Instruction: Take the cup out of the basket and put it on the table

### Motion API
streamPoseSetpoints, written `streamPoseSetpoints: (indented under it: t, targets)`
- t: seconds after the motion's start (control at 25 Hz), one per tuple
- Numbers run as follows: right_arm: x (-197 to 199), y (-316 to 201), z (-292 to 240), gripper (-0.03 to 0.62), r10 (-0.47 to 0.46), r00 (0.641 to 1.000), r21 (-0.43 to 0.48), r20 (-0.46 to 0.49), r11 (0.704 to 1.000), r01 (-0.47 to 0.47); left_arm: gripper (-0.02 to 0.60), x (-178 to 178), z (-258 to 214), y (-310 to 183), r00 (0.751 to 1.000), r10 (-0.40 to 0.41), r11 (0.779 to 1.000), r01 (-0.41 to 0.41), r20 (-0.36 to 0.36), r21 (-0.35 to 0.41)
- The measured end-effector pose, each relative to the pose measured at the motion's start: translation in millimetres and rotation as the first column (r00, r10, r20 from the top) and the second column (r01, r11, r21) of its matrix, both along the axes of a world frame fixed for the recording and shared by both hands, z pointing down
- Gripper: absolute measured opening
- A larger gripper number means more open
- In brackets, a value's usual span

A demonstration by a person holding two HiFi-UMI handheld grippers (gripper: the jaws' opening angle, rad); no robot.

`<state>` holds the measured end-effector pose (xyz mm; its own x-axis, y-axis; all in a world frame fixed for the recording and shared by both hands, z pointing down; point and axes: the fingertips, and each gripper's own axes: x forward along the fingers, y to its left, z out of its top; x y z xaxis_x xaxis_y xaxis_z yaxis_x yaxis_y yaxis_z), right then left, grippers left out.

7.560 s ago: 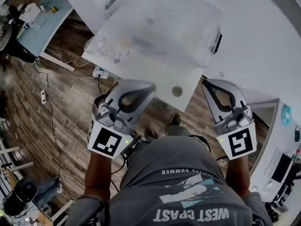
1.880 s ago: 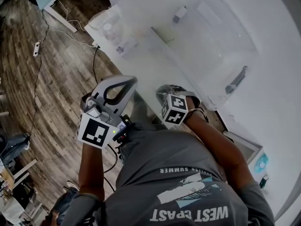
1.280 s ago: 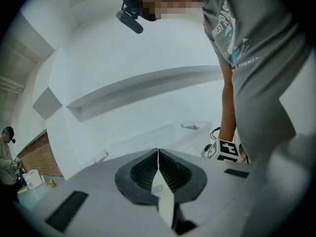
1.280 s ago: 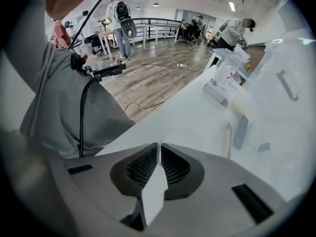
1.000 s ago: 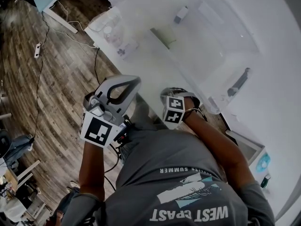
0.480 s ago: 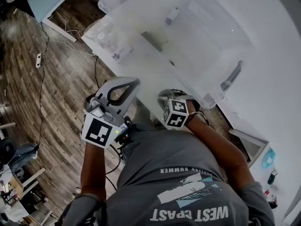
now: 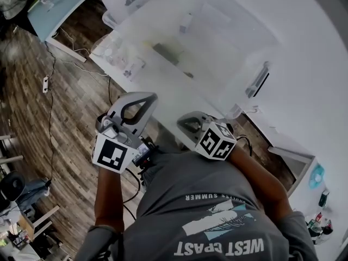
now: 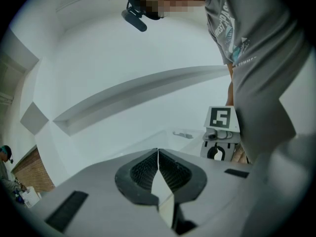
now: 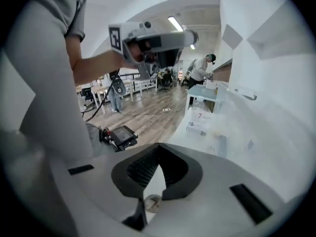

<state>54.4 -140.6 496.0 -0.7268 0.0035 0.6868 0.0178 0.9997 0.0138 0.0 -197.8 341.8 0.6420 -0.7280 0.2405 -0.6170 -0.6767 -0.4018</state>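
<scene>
Basket (image 7: 234, 48): hazy grey item (image 7: 166, 52) inside. Left gripper (image 8: 158, 154) jaws together, empty. Right gripper (image 9: 158, 152) jaws just closed, empty.

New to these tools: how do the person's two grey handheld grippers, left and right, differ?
The left gripper hangs over the wooden floor; the right gripper is over the white table's edge. The left gripper's cube shows one marker face from above, the right gripper's cube two. Both are shut, empty; the right's jaws just closed.

Translucent basket (image 7: 231, 88) with grey handles sits on the white table (image 7: 307, 42) — inside, towards its far wall, a small pale cup (image 7: 186, 22) stands, blurred
</scene>
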Motion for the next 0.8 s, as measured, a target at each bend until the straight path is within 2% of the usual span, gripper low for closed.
streamPoseSetpoints:
  t: [0.16, 0.28, 0.64, 0.8]
  targets:
    - [14.5, -10.5, -54.2, 0.011, 0.057, 0.989, 0.045, 0.134, 0.997, -0.063, 0.015, 9.8, -8.5, 6.4, 1.0, 0.019, 1.0, -0.019, 0.015, 0.016]
    - [29.1, -16.0, -77.7, 0.011, 0.128, 0.97, 0.038, 0.208, 0.99, -0.138, 0.015, 17.2, -12.5, 13.5, 0.999, 0.028, 0.999, -0.028, 0.024, 0.022]
    - [50.6, -1.4, -99.7, 0.011, 0.18, 0.952, 0.084, 0.248, 0.975, -0.207, 0.015, 21.5, -14.0, 35.1, 0.998, 0.05, 0.998, -0.051, 0.047, 0.036]
    - [56.2, 1.4, -105.9, 0.011, 0.182, 0.949, 0.111, 0.259, 0.97, -0.216, 0.015, 13.9, -19.4, 41.2, 0.998, 0.027, 0.995, -0.031, 0.049, 0.095]
